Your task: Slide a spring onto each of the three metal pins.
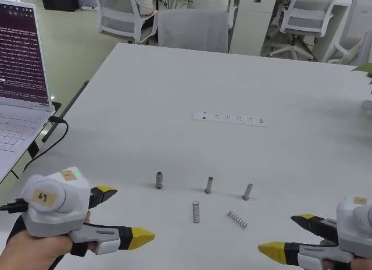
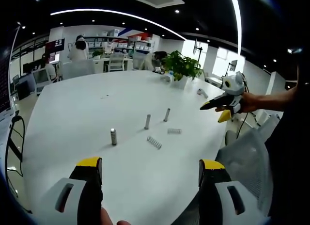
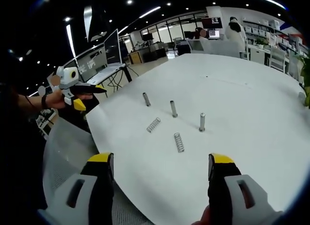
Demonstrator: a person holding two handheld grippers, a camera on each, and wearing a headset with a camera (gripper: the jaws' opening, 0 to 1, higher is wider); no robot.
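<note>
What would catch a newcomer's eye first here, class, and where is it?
Three metal pins stand in a row on the white table, the leftmost apparently already wearing a spring, with two loose springs lying nearer the person. The yellow-tipped left claw and right claw hang open at the near edge, and a lit laptop sits far left.
</note>
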